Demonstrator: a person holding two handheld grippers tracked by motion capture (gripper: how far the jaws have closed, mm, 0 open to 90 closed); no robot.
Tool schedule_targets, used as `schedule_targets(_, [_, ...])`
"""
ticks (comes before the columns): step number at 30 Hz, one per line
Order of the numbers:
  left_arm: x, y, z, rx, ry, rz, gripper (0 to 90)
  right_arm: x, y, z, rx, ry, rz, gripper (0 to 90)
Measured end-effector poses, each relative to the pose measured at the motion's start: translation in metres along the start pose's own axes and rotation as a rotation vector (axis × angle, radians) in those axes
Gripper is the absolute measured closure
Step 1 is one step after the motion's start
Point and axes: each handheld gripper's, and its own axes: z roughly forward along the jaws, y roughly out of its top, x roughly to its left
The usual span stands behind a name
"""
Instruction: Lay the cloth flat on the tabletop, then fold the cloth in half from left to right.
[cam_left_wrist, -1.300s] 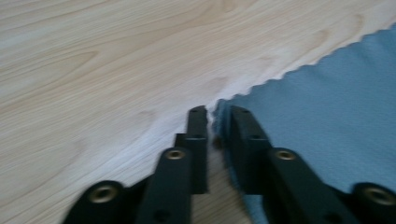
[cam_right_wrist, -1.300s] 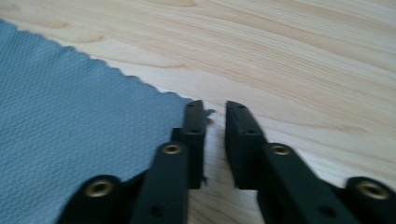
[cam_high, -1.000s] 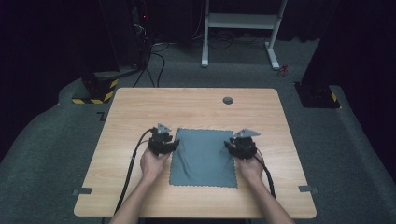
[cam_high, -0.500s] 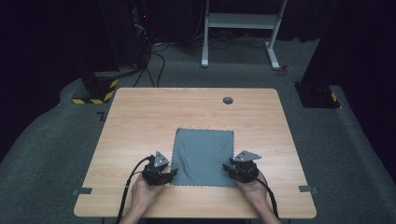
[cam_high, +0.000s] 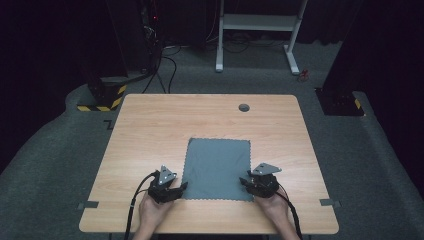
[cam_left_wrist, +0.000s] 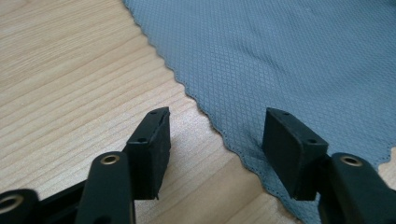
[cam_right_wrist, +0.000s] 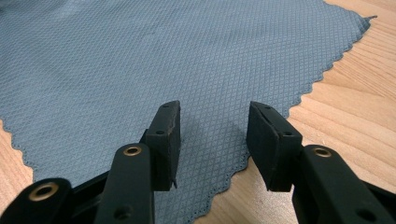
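Close up, the left gripper (cam_left_wrist: 212, 149) held its fingers apart astride the scalloped edge of the grey cloth (cam_left_wrist: 299, 60); the right gripper (cam_right_wrist: 212, 140) gaped over its corner. From above, the cloth lay flat on the worktop (cam_high: 150, 130).

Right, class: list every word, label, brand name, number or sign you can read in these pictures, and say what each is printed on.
There is no readable text.
Grey cloth: plain diamond weave, no label or print.
Wooden table: bare grain, no markings.
Left gripper and right gripper: black, no brand or number legible.
Yellow-black striped base on the floor: hazard stripes, no words.
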Motion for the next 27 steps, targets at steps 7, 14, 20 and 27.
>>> schedule_targets(7, [0.0,0.0,0.0,0.008,-0.003,0.008,38.0,-0.001,0.0,0.0,0.0,0.014,0.014,52.7])
schedule_targets(14, [-0.001,0.0,0.0,0.01,-0.014,0.002,33.7,0.001,0.002,-0.001,0.017,-0.017,-0.003,54.6])
schedule_targets(20, [0.007,0.005,0.002,0.025,-0.046,-0.026,36.6,0.014,0.01,-0.009,-0.026,0.017,0.031,58.5])
schedule_targets(27, [0.025,0.031,0.009,0.047,-0.077,-0.039,38.5,0.046,0.027,0.001,-0.041,0.071,-0.054,61.3])
